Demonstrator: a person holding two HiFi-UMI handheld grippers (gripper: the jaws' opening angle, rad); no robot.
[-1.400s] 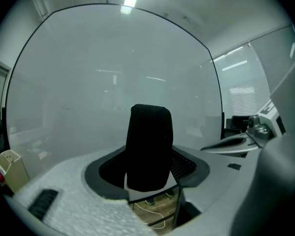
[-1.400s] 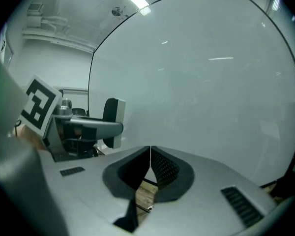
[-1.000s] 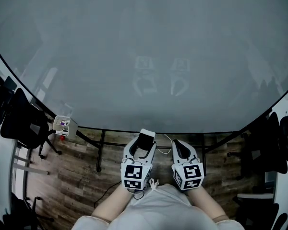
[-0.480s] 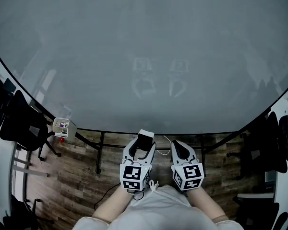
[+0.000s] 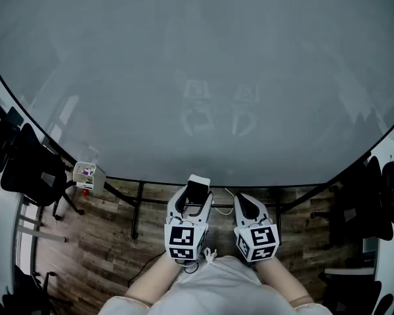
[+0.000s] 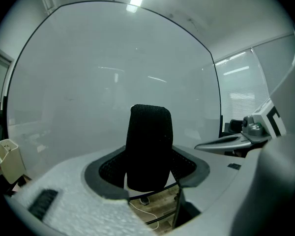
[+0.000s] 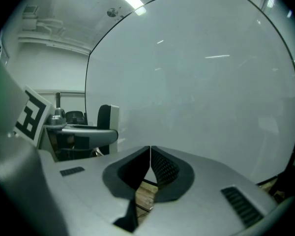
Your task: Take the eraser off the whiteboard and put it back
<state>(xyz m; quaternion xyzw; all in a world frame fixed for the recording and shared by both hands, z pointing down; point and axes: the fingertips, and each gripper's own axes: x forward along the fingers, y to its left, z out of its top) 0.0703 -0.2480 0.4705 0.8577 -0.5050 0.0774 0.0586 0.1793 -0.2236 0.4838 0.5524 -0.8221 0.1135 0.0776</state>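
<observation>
One broad whiteboard (image 5: 197, 77) fills nearly everything ahead of both grippers, its pale surface bare and dimly mirroring the two of them. Below and behind the grippers lies a wood-plank floor (image 5: 105, 235), crossed by the dark frame of the board's stand (image 5: 138, 205). Well out to the left of the left gripper stands a black chair (image 5: 29, 166), and another chair (image 5: 374, 195) sits far out to the right of the right gripper. Between the left chair and the left gripper, at the board's lower edge, hangs a small pale box (image 5: 87, 171) holding a few small items.

The left gripper (image 5: 196, 199) points at the board with its jaws spread wide and pressed on the eraser (image 5: 197, 189), which stands upright between them, its black felt face turned back toward the person. The eraser is just short of the board; whether it touches cannot be told. Just beside it on the right, the right gripper (image 5: 244, 202) also points at the board, its jaws closed together with nothing between them.
</observation>
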